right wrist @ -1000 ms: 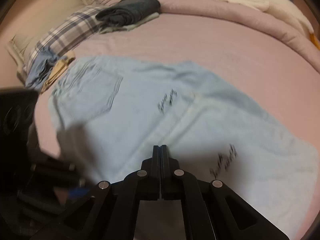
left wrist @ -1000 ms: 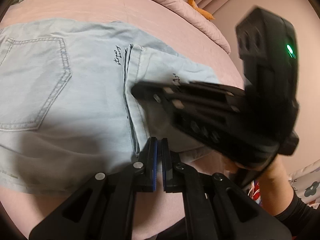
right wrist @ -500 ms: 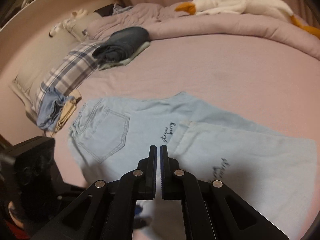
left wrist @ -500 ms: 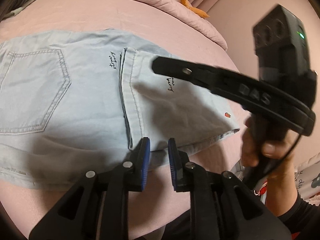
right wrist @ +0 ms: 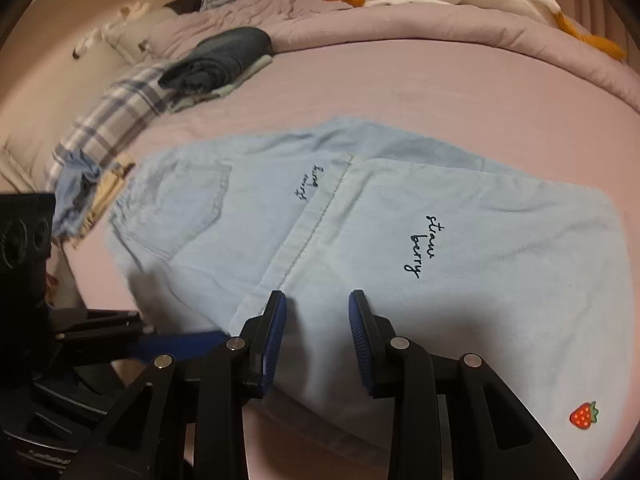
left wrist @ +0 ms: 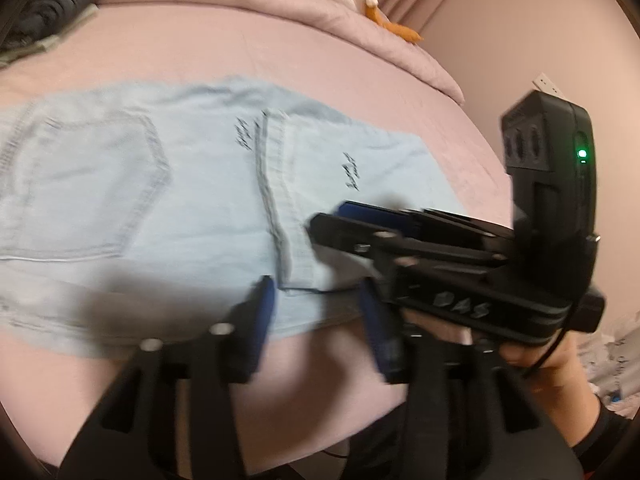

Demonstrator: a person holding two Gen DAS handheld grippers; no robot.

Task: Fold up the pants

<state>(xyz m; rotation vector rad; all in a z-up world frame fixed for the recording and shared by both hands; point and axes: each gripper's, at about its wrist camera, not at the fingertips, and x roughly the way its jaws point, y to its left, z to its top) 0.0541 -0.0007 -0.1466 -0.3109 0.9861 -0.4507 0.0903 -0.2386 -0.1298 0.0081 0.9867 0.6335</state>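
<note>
On the pink bed [right wrist: 400, 92], the folded light-blue pants [right wrist: 460, 240] lie flat, motion-blurred in the left view. Left gripper [left wrist: 316, 312] and right gripper [right wrist: 316, 320] have just been opening; both sets of fingers stand apart, gripping nothing.

Dim, warm indoor light gives both views a pinkish cast. The left wrist view is smeared with motion blur, so the lettering on the pants [left wrist: 168, 184] is unreadable; the right wrist view is sharper. Soft gripper shadows fall on the denim near the bottom. Fisheye bending curves the bed [right wrist: 440, 92], with dark vignetted corners.
</note>
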